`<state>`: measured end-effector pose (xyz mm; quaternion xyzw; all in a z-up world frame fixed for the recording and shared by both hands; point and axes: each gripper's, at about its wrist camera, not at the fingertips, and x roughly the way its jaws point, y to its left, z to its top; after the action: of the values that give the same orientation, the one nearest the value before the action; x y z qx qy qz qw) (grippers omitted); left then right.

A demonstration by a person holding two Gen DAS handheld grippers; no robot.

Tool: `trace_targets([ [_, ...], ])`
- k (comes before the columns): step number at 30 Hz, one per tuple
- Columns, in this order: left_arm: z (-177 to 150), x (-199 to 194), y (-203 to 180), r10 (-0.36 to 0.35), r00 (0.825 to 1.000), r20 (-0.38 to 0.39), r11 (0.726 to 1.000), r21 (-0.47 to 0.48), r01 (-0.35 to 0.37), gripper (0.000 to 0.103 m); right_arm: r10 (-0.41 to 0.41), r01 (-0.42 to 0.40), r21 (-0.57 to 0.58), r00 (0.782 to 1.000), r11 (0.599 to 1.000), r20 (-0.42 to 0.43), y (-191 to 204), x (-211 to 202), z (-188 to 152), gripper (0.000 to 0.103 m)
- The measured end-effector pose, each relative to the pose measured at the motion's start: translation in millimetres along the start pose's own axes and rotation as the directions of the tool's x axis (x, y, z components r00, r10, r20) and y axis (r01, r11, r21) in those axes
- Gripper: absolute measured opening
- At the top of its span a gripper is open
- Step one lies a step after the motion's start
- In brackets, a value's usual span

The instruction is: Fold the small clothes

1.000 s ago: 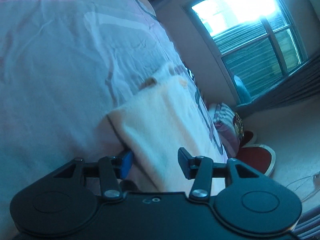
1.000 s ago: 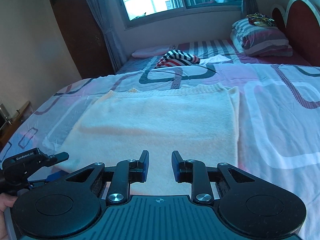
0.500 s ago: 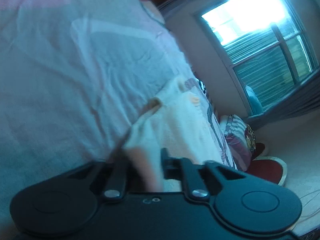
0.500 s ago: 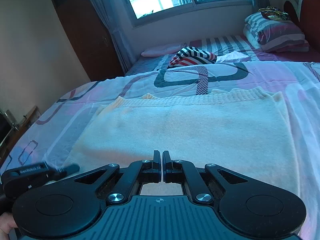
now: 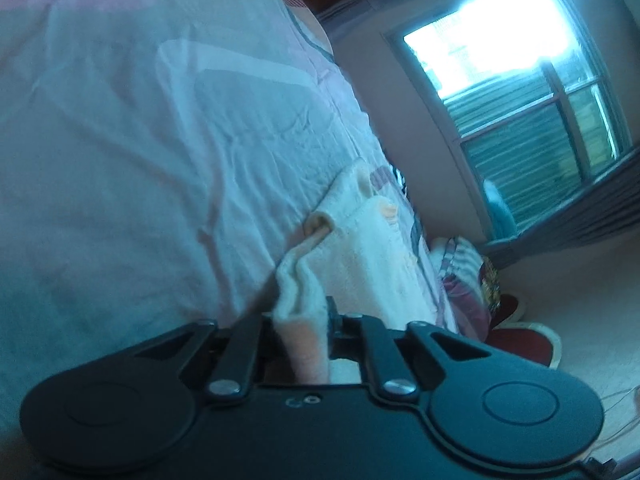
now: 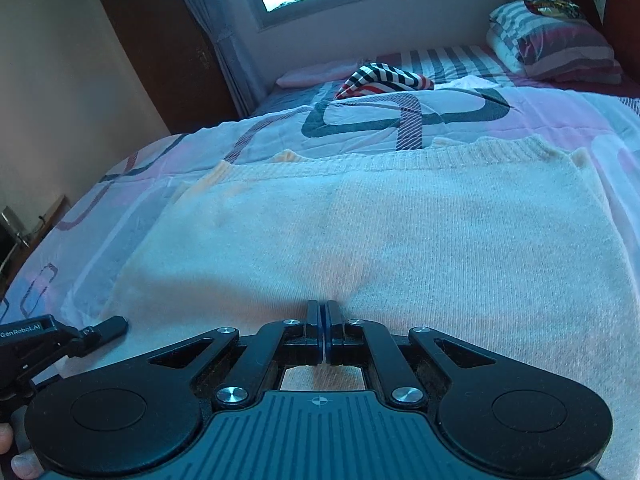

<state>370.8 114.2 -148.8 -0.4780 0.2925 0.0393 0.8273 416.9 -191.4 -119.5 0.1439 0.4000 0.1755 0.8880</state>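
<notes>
Left wrist view: left gripper (image 5: 300, 320) clamped on a bunched fold of the cream knitted sweater (image 5: 372, 256), fabric pinched between the two fingers (image 5: 331, 316) and lifted into a ridge. Sweater seen edge-on here, running away along the bed (image 5: 120, 160) toward the window (image 5: 520, 92); a rolled cuff or corner curled open partway along its near edge. Shown only in this view: the thickness of the layers, pale cream outside and peach-tinted in the gripped fold.

Right wrist view: right gripper (image 6: 322, 316) with fingers pressed together at the sweater's (image 6: 400, 232) near edge, low on the knit; whether any fabric lies between the tips cannot be told. Shown only in this view: the whole garment spread flat as a broad rectangle across the middle of the bed (image 6: 120, 168), ribbed hem along its far edge, side edges folded inward, faint darker patches on the surface. Left gripper (image 6: 104, 326) visible at the sweater's near left corner, beside the bed's left edge. Beyond the sweater, toward the far edge of the bed: a striped garment (image 6: 384, 78), and striped pillows (image 6: 552, 44) at the far right corner by the headboard.
</notes>
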Motion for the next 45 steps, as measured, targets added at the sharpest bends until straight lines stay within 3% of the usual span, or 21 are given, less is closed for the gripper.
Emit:
trace_targets([
  [3, 2.7, -10.9, -27.0, -0.057, 0.998, 0.016, 0.991, 0.119, 0.055, 0.005, 0.013, -0.014, 0.026, 1.0, 1.0, 0.005, -2.9, -3.0, 1.3, 0.001],
  [5, 0.0, -14.8, -56.4, -0.088, 0.996, -0.009, 0.97, 0.228, 0.088, 0.005, 0.025, -0.028, 0.078, 0.999, 0.997, 0.035, -9.5, -13.0, 2.7, 0.002],
  [11, -38.1, -9.0, -146.2, -0.144, 0.976, -0.162, 0.844, 0.496, 0.207, 0.005, -0.011, -0.031, 0.227, 0.983, 0.973, 0.183, -51.2, -67.2, 11.5, 0.002],
  [15, -83.3, 2.2, -181.4, -0.153, 0.95, -0.271, 0.766, 0.575, 0.288, 0.005, -0.078, -0.006, 0.318, 0.965, 0.948, 0.25, -90.4, -107.9, 18.1, 0.002],
  [18, -120.4, 20.5, -194.2, -0.115, 0.928, -0.354, 0.734, 0.599, 0.319, 0.006, -0.104, -0.003, 0.376, 0.959, 0.927, 0.262, -117.4, -132.3, 16.7, 0.002],
  [20, -143.1, 33.0, -193.4, -0.083, 0.91, -0.406, 0.727, 0.6, 0.334, 0.006, -0.108, -0.005, 0.394, 0.958, 0.919, 0.265, -125.2, -140.0, 14.6, 0.002],
  [22, -165.8, 46.8, -191.3, -0.038, 0.883, -0.469, 0.715, 0.605, 0.352, 0.014, -0.098, -0.028, 0.424, 0.957, 0.905, 0.272, -141.6, -155.3, 8.1, 0.002],
  [24, -177.6, 51.8, -192.1, 0.043, 0.856, -0.515, 0.709, 0.62, 0.337, 0.032, -0.077, -0.044, 0.429, 0.963, 0.902, 0.259, -145.3, -163.0, 5.6, 0.003],
  [25, -174.8, 45.9, -192.5, 0.017, 0.854, -0.52, 0.706, 0.611, 0.358, 0.036, -0.076, -0.042, 0.427, 0.964, 0.903, 0.255, -144.9, -165.7, 5.2, 0.009],
  [26, -166.7, 38.8, -191.5, -0.037, 0.855, -0.517, 0.71, 0.589, 0.387, 0.042, -0.066, -0.052, 0.419, 0.963, 0.907, 0.262, -143.1, -166.9, 4.6, 0.032],
  [28, -143.7, 27.0, -187.4, -0.115, 0.871, -0.478, 0.716, 0.567, 0.406, 0.048, -0.031, -0.089, 0.401, 0.959, 0.912, 0.283, -138.5, -165.7, 4.8, 0.053],
  [31, -107.3, 25.0, -182.0, -0.102, 0.936, -0.338, 0.719, 0.625, 0.304, 0.049, 0.02, -0.125, 0.385, 0.964, 0.915, 0.264, -128.6, -153.8, 7.8, 0.053],
  [33, -87.7, 36.3, -170.4, -0.051, 0.955, -0.292, 0.747, 0.623, 0.23, 0.049, 0.048, -0.136, 0.359, 0.969, 0.923, 0.242, -118.9, -140.2, 10.8, 0.053],
  [35, -73.2, 50.4, -162.7, -0.013, 0.958, -0.286, 0.765, 0.614, 0.194, 0.049, 0.042, -0.111, 0.339, 0.978, 0.934, 0.205, -112.1, -125.6, 14.2, 0.053],
  [36, -73.9, 58.0, -161.9, 0.019, 0.96, -0.278, 0.755, 0.634, 0.168, 0.049, 0.042, -0.106, 0.339, 0.981, 0.935, 0.192, -110.6, -120.3, 14.9, 0.053],
  [37, -70.4, 64.4, -162.2, 0.048, 0.959, -0.28, 0.747, 0.647, 0.152, 0.049, 0.039, -0.099, 0.345, 0.984, 0.934, 0.176, -110.8, -113.7, 15.6, 0.053],
  [39, -66.2, 73.8, -155.2, 0.068, 0.944, -0.322, 0.758, 0.632, 0.161, 0.051, 0.039, -0.088, 0.356, 0.989, 0.93, 0.143, -115.0, -100.5, 17.8, 0.053],
  [41, -64.6, 78.1, -152.0, 0.083, 0.942, -0.326, 0.76, 0.631, 0.152, 0.052, 0.052, -0.089, 0.372, 0.993, 0.924, 0.109, -119.1, -90.8, 16.8, 0.053],
  [45, -60.0, 80.0, -137.0, 0.073, 0.933, -0.353, 0.806, 0.572, 0.153, 0.054, 0.09, -0.121, 0.406, 0.992, 0.906, 0.093, -125.1, -82.9, 17.6, 0.053],
])
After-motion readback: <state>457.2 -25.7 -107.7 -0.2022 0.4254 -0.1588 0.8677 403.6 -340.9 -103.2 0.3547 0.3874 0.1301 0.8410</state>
